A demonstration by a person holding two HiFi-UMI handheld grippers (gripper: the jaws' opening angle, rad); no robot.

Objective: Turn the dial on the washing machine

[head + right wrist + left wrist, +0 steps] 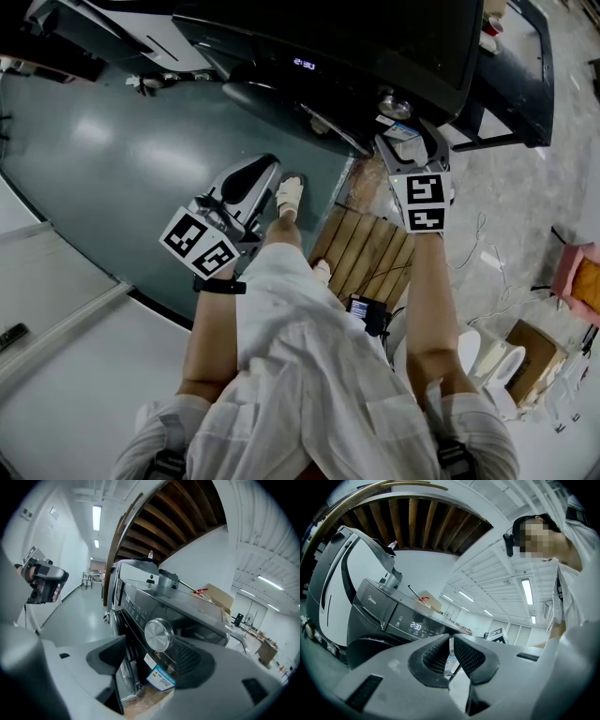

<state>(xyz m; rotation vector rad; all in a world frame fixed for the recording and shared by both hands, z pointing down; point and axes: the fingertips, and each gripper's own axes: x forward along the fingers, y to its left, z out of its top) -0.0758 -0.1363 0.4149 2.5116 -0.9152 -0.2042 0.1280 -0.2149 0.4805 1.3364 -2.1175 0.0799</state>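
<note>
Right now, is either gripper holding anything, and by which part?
Nothing is held. The right gripper is open before the dial; the left gripper is shut, empty.

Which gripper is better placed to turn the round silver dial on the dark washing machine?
Right. The right gripper faces the round silver dial closely with open jaws; the left gripper is shut and farther away.
</note>
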